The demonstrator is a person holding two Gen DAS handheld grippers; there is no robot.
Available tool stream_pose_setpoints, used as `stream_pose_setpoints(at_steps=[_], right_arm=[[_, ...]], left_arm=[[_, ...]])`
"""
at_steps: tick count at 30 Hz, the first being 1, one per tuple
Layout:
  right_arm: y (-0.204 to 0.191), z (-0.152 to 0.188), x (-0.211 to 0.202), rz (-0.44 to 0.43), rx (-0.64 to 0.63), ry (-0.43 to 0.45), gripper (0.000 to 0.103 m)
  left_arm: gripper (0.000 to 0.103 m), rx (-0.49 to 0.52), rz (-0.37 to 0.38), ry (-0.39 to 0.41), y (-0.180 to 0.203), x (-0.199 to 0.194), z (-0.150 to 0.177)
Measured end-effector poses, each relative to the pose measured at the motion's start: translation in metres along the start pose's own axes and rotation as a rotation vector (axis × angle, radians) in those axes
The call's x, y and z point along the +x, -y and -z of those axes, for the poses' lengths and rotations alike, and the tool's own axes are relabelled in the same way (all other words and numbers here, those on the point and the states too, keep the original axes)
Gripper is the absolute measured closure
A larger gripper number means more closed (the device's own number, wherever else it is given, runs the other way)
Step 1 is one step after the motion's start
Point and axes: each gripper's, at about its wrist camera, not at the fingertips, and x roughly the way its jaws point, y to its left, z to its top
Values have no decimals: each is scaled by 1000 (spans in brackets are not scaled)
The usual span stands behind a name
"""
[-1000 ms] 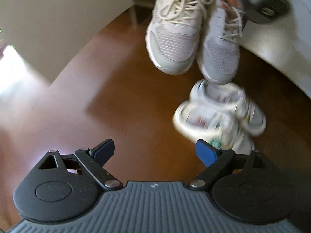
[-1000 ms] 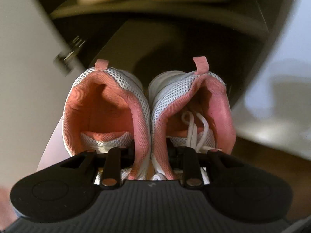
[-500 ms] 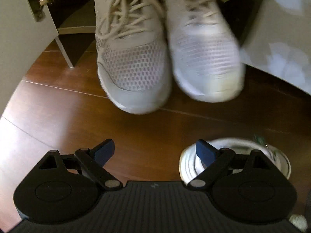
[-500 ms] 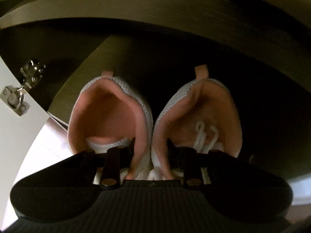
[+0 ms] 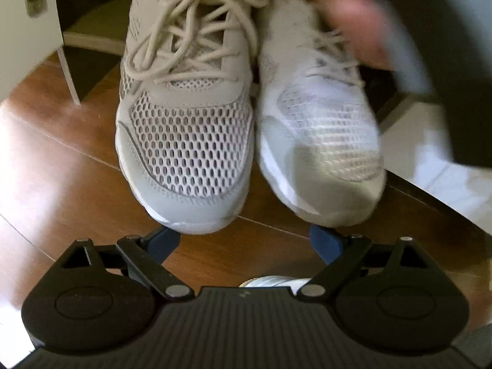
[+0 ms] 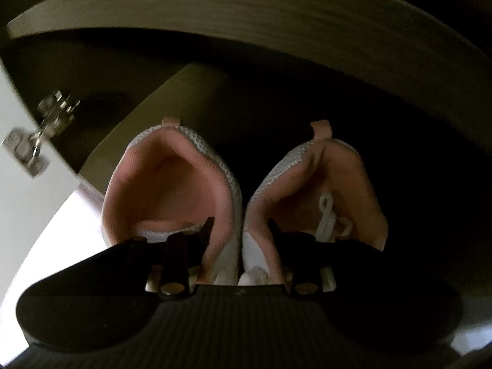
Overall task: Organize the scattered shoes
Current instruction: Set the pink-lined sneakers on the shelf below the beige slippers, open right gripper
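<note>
Mesh sneakers [image 5: 246, 129] unbranded, left claw [image 5: 246, 243] released, right claw [image 6: 240, 236] loosening, sneaker collars between

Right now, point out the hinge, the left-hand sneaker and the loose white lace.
hinge [image 6: 33, 144], right wrist view, metal plate on the white door.
left-hand sneaker [image 5: 187, 141], left wrist view, mesh toe.
white lace [image 6: 327, 215], right wrist view, loop inside the pink-lined shoe.

Right gripper [image 6: 240, 227] jaws just opened wider, fingers inside collars of pink-lined sneakers [image 6: 240, 203], whose inner walls parted. Pair sank under shelf [image 6: 246, 21], filling left wrist view toward 12 o'clock. Small white shoes [image 5: 270, 281] slid to 6 o'clock, nearly hidden.
</note>
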Motion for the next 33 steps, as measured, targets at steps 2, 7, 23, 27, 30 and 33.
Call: stream_pose_setpoints(at_steps=[2, 7, 23, 27, 30, 33], right_arm=[[1, 1, 0, -5, -25, 0, 73], [4, 6, -1, -23, -75, 23, 71], [-14, 41, -20, 184, -227, 360, 17], [-24, 62, -40, 207, -243, 427, 15], [-30, 80, -59, 184, -241, 447, 19], [-27, 89, -73, 114, -139, 339, 64]], left_arm=[[10, 0, 5, -3, 0, 2, -2], [10, -10, -9, 5, -4, 2, -5], [13, -30, -62, 6, -55, -8, -52], [13, 76, -74, -2, -54, -11, -59], [13, 186, -76, 5, -50, -13, -68], [13, 267, -60, 8, -44, -14, -76]])
